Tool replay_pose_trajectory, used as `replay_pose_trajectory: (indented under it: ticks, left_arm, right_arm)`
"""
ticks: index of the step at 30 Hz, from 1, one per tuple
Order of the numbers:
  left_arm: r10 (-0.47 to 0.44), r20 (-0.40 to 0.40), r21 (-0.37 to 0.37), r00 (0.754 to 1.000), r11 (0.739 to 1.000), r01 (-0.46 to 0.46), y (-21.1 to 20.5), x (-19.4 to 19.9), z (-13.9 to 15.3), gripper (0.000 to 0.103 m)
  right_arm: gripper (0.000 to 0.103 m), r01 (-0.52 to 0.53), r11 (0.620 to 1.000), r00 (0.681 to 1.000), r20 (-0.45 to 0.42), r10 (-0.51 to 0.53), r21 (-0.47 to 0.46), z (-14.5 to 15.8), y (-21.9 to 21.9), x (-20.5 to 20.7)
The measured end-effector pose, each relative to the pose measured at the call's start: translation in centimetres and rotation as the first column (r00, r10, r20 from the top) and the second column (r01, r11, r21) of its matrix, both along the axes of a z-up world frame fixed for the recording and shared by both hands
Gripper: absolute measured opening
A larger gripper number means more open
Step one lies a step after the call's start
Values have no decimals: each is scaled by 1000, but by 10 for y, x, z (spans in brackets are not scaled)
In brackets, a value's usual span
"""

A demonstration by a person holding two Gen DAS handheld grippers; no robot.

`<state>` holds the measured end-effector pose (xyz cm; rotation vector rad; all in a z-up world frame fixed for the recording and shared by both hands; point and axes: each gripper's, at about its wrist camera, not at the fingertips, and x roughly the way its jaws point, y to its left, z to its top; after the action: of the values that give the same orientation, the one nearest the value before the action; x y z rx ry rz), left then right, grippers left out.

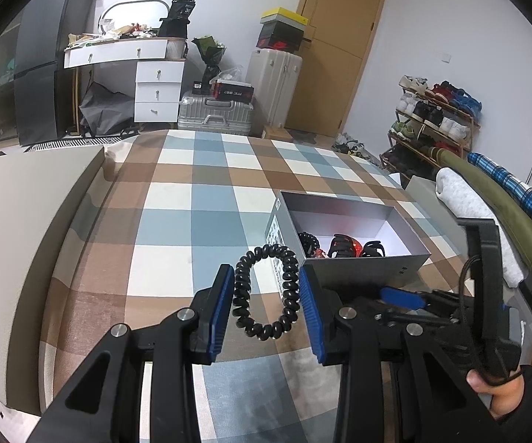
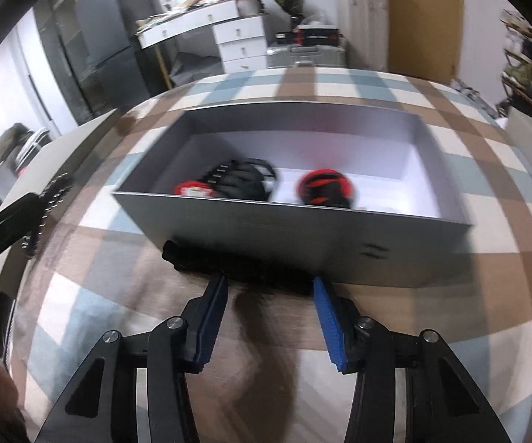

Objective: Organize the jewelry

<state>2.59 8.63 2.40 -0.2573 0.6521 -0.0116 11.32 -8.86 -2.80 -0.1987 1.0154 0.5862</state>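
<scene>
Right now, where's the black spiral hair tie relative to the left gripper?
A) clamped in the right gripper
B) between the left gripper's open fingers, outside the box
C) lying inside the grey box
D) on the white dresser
B: in the left wrist view the black spiral hair tie sits in the gap of the left gripper, whose fingers are spread, just outside the near corner of the grey box.
</scene>
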Motion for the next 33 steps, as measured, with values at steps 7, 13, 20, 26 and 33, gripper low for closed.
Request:
replay_pose_trajectory:
  ticks: [7,13,20,26,33]
  left_arm:
    - [-6,-7,2,1000,1000,6,-2,1,-1,30]
    - [-14,-13,6,1000,1000,14,-4,2,-2,30]
    - [-14,-13,6,1000,1000,14,-4,1,-3,30]
    - [-16,-12,7,1000,1000,16,-4,2,-2,30]
    - [-18,-12,7,1000,1000,18,-3,2,-3,30]
  right_arm:
    - [50,53,998,999,10,-53,-15,2,-25,7]
    - [85,-11,1000,1000,20,10,27,8,-21,-1]
    - [87,5,1000,1000,31,-5,-8,6,-4,2]
    - [77,37,999,998,53,-35,-36,6,-1,4]
    - [39,6,1000,999,45,-5,-25,8,-14,3]
